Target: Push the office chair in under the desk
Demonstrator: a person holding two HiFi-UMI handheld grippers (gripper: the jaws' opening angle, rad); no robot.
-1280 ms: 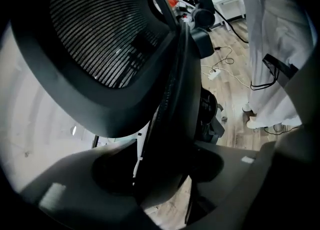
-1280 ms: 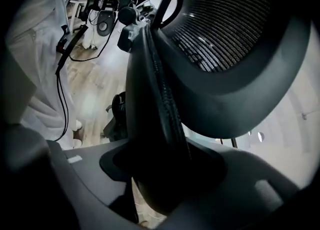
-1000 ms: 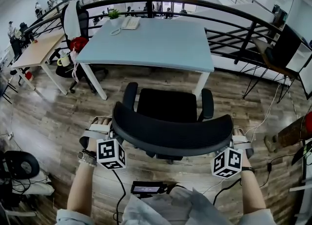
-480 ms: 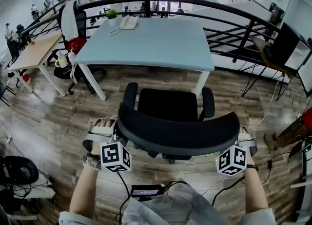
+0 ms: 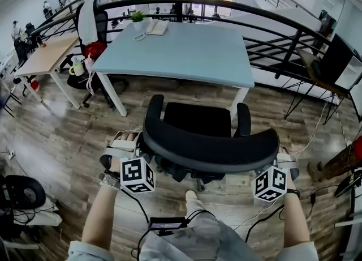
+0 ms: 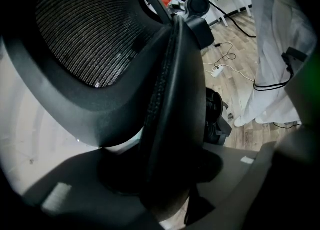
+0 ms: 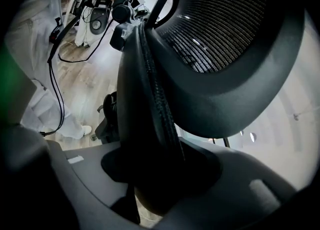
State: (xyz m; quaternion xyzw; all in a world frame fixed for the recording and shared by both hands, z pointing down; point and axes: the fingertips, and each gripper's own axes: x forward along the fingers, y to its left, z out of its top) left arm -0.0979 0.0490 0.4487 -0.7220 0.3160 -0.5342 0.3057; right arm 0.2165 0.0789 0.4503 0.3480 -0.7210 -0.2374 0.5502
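1. Two grippers: left gripper (image 5: pixel 140 142) and right gripper (image 5: pixel 278 157) clamp the chair (image 5: pixel 209 149) by its backrest ends; it stands on plank floor (image 5: pixel 56 135) just before the pale desk (image 5: pixel 181 53), railing (image 5: pixel 271 13) behind.
2. Left gripper view: jaws pinch the backrest edge above the floor.
3. Right gripper view: same grip.

No text, label, brand, number or sign is legible in any view.

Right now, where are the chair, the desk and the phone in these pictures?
chair (image 5: pixel 210 151), head view, top of its backrest.
desk (image 5: pixel 192 53), head view, bare middle of its top.
phone (image 5: pixel 156 26), head view, its white body.
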